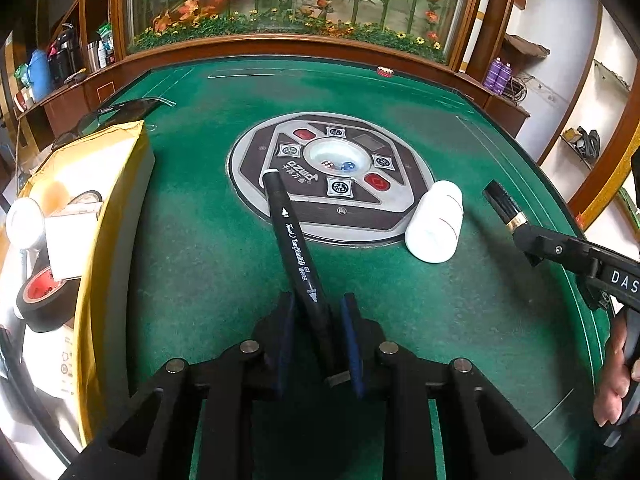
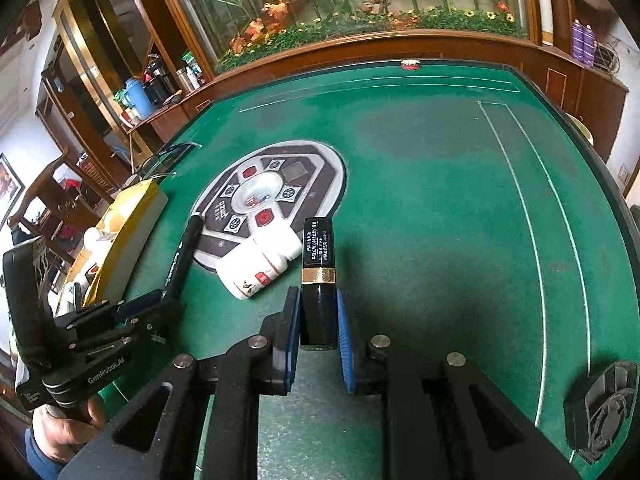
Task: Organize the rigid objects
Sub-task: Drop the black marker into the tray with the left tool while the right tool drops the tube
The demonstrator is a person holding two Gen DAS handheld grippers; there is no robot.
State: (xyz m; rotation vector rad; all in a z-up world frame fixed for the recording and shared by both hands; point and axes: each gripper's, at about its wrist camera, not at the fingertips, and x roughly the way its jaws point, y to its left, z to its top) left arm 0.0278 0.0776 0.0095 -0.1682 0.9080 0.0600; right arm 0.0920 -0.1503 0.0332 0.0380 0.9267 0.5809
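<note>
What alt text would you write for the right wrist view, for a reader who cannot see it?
The right gripper holds a black lipstick tube with a gold band above a green table. To its left a white bottle lies on its side, and the left gripper holds a black marker near a yellow box.

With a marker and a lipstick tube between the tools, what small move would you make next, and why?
Probably carry the marker, gripped by the left tool, left to the yellow box, where tape and other items already sit. The right tool brackets the lipstick tube; a white bottle lies loose.
</note>
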